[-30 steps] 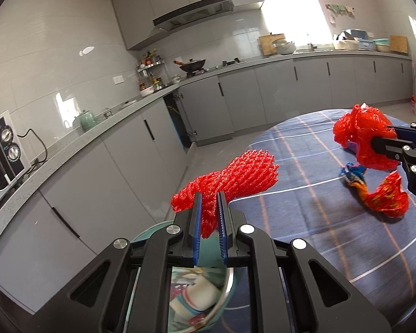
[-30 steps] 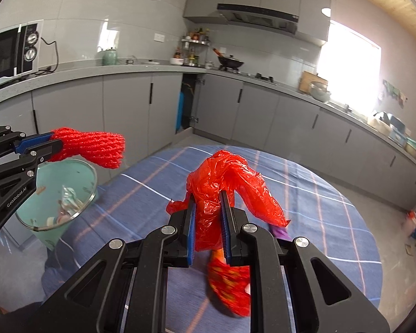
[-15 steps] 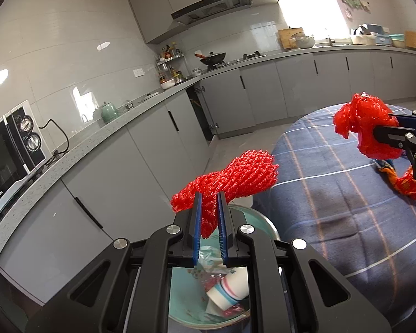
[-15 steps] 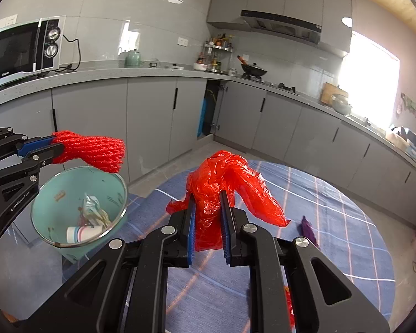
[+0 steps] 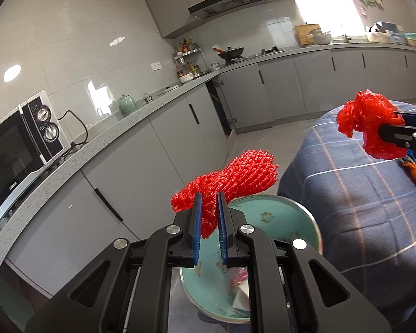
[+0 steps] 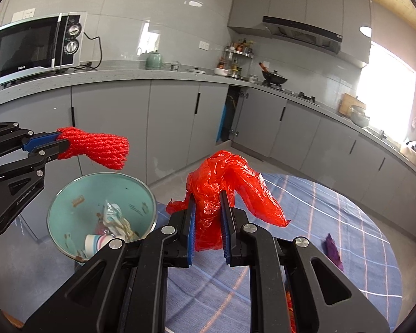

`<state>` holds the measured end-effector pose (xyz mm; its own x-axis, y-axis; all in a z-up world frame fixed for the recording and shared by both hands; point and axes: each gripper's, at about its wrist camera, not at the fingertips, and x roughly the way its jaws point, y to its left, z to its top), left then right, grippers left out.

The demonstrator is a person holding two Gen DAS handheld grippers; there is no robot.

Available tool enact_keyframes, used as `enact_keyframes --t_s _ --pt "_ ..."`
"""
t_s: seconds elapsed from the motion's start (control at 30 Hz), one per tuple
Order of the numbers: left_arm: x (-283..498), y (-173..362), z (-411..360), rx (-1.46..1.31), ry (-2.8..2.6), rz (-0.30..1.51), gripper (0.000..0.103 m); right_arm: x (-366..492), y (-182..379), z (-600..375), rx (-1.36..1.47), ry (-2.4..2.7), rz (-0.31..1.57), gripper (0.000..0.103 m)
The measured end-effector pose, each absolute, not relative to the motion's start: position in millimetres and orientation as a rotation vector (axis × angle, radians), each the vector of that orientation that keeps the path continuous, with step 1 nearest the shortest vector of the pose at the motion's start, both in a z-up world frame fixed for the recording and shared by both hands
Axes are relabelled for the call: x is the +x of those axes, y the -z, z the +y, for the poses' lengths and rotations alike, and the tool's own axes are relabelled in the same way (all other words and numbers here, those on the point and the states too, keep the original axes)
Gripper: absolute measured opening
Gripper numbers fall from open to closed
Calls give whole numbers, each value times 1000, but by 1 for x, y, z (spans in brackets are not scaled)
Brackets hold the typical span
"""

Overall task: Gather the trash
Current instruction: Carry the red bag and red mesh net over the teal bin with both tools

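In a grey-cabinet kitchen, the microwave (image 6: 38, 45) on the far-left counter now fills more of both views than a second ago, the cameras having swung that way. Below it, the left hand-held gripper (image 6: 62, 144) stays clamped on a red foam fruit net (image 6: 97, 149), a tube of open mesh pinched at one end and flaring at the free end. The net now hangs above the rim of the teal waste bin (image 6: 66, 191), where a second ago it was off to the side of the bin in the right wrist view. In the left wrist view the same gripper (image 5: 210, 213) holds the net (image 5: 235, 177) just over the bin (image 5: 277, 208), whose mouth now shows far more fully than before.

Inside the bin lie a striped paper cup (image 6: 97, 242) and crumpled wrappers (image 6: 115, 219).

Right of the bin, the right hand-held gripper (image 6: 207, 216) is closed tight on a red plastic bag (image 6: 224, 186), thin, glossy and crumpled, with one loose flap trailing down to the right. It hangs in the air over the near edge of the surface (image 6: 346, 222), a round table under a blue plaid cloth. From the left wrist the bag (image 5: 371, 127) appears bunched into a ball at the gripper's tips (image 5: 396, 127).

On the cloth, a small purple scrap (image 6: 332, 249) lies well to the right. An orange-and-blue wrapper (image 5: 414, 169) peeks out below the right gripper; the red wrapper seen beside it a second ago has slipped out of the frame.
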<state>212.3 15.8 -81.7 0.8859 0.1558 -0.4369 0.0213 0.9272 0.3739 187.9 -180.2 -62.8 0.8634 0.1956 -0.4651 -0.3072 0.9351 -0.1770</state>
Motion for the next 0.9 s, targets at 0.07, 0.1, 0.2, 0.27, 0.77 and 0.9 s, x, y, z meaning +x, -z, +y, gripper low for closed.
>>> enact_keyframes --t_s 0.07,0.1,0.2,0.27,0.77,0.9 --pt "212 82 20 381 -80 482 11 189 63 -174 -254 -278 458 16" --pt "213 82 23 380 -84 485 11 189 63 -172 -255 -283 459 16" --pt "214 82 28 377 -94 489 11 190 64 -166 -260 -295 459 16" --pt "215 83 31 375 -98 493 11 190 64 -163 -264 -302 459 16" --pt "218 87 43 365 -132 505 11 193 65 -149 -284 -343 458 16" --pt "218 88 45 361 -141 508 11 195 66 -144 -288 -354 461 16"
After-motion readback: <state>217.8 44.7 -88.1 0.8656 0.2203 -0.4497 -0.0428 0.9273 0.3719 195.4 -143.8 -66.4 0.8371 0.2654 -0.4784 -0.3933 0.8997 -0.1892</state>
